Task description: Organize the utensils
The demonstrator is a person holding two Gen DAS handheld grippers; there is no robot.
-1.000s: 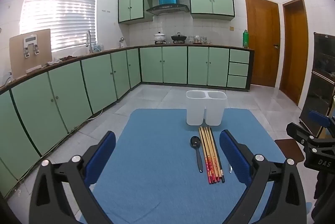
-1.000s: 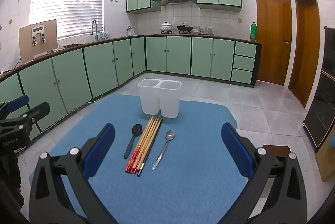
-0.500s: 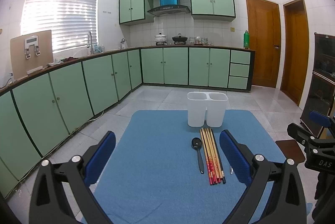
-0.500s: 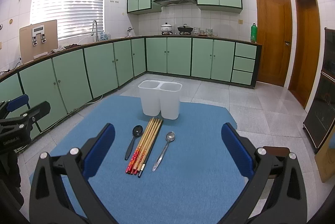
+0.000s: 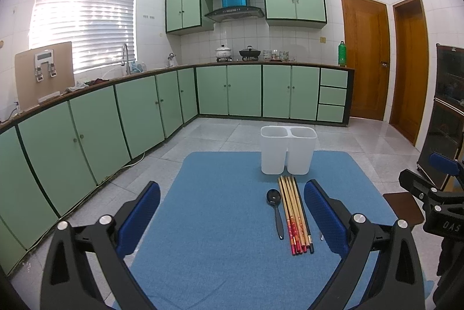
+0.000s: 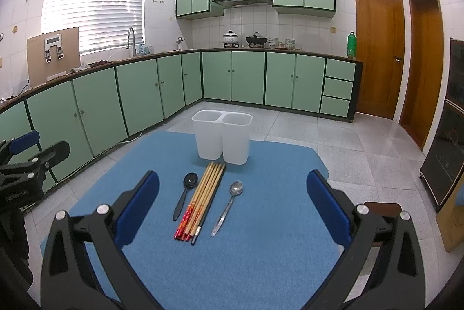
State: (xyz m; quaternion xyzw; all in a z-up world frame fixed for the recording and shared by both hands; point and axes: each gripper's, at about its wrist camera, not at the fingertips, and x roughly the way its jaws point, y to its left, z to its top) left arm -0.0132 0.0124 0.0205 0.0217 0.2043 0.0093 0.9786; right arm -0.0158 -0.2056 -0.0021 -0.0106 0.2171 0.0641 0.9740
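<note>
On the worktop before me: a blue mat (image 6: 261, 252) covers the surface and carries every utensil; I see green kitchen cabinets (image 6: 145, 95) behind it.
Left gripper (image 5: 232, 217): I read its fingers (image 5: 139, 217) as spread wide, with nothing between the blue pads; it hangs above the near left part of the mat, clear of all utensils.
Black spoon (image 6: 185, 194): lies flat at the left of the row, bowl towards the holder, just beside the chopsticks; I cannot tell whether they touch.
Chopsticks (image 6: 203, 200): one bundle side by side, red-patterned ends nearest me, far tips close to the foot of the holder; a darker stick sits on the bundle's right edge.
Holder (image 6: 221, 136): white, two compartments, upright at the far side of the mat; both compartments appear empty from my angle.
Metal spoon (image 6: 229, 205): flat on the mat to the right of the chopsticks, apart from them, bowl towards the holder; in the left wrist view only its handle tip shows beyond the right-hand pad.
Right gripper (image 6: 232, 211): I read its fingers (image 6: 327, 211) as spread wide and holding nothing; it hangs over the near edge of the mat, with the three groups of utensils framed between the pads.
</note>
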